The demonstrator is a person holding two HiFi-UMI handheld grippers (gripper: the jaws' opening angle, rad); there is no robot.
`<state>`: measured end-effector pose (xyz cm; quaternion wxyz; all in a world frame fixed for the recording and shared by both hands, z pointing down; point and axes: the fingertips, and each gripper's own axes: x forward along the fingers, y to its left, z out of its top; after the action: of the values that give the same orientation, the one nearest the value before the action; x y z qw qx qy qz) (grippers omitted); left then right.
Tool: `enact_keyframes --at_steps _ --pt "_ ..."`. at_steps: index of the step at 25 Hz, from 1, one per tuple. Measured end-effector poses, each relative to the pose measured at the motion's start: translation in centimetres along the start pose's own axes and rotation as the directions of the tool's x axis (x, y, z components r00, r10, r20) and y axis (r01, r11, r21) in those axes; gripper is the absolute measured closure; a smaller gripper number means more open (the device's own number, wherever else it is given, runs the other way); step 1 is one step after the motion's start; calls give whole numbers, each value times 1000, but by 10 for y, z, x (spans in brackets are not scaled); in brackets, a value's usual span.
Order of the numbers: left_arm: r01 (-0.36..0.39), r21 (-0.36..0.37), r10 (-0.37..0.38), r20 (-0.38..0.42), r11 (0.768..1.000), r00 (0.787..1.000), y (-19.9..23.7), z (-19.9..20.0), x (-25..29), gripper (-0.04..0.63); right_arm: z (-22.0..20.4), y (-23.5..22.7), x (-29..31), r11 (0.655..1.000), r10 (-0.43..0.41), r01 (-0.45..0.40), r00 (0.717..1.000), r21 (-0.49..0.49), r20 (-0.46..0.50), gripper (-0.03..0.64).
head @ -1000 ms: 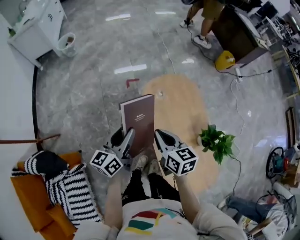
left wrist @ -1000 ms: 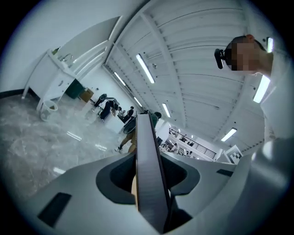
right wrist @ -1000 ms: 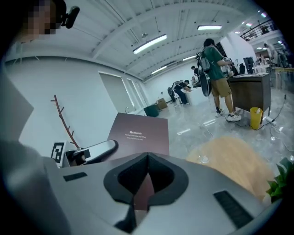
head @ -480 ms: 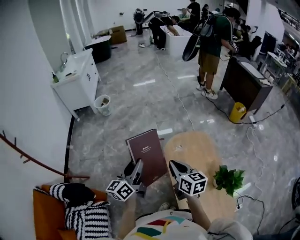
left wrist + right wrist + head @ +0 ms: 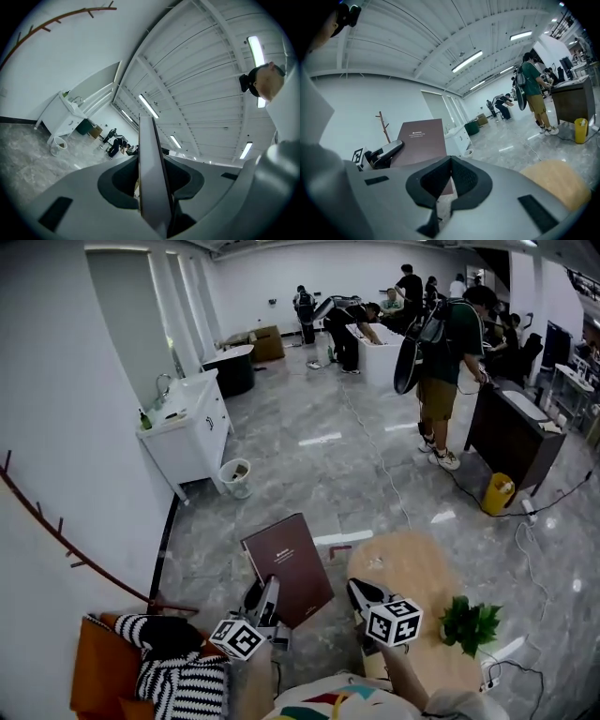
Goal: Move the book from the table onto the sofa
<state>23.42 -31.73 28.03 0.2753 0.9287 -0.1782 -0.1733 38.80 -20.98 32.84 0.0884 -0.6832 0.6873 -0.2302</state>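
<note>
1. Far left, low in the head view: orange sofa [image 5: 92, 679], seat heaped with a striped cloth [image 5: 183, 688]. Makes a lumpy, sloping landing spot, and may let a book laid there slide off onto the floor [image 5: 202, 549]. Worth aiming for bare cushion, though hard to find any from here.
2. Next along: left tool [image 5: 266, 592], clamped at a middling width on the lower edge of the brown book [image 5: 286, 563]. Holds that book up in the air, clear of the desk [image 5: 412, 568], above grey floor between desk and sofa, cover tilted up and away. Grips one edge only, with most of the weight hanging beyond the pads, so likely to pivot or slip out in a fast swing toward the sofa. Impossible to tell spine from open edge inside the grip. If held by the spine, could flap open on the way.
3. Then right tool [image 5: 359, 591], jaws pressed together on nothing, near the book but apart from it. Gives no support as placed, and could knock the cover if swung across carelessly.
4. Furthest right: oval wooden desk with a potted plant [image 5: 469, 622] at its near end. Well apart from the book's likely path. At risk only from a careless right arm dropping back, enough to tip the plant.
</note>
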Motion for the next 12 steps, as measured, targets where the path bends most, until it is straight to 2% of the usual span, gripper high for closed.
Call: enact_keyframes --at_steps 2,4,8,10,12 --pt "-9 2 9 28 1000 1000 -7 6 -9 440 4 3 -4 1000 17 -17 1000 -15 1 603" --pt "-19 -33 21 75 999 997 -14 10 -20 440 1 5 -7 999 39 -39 999 -19 -7 603" --pt "-80 -64 88 139 995 986 -20 22 -55 440 -19 13 0 994 105 -105 993 -1 -50 603" --pt "-108 -58 117 183 992 976 -23 33 -80 440 -33 20 9 990 143 -143 987 8 -71 603" --pt "-141 -61 152 253 988 955 -25 49 -109 440 -43 33 19 981 193 -193 977 16 -94 603"
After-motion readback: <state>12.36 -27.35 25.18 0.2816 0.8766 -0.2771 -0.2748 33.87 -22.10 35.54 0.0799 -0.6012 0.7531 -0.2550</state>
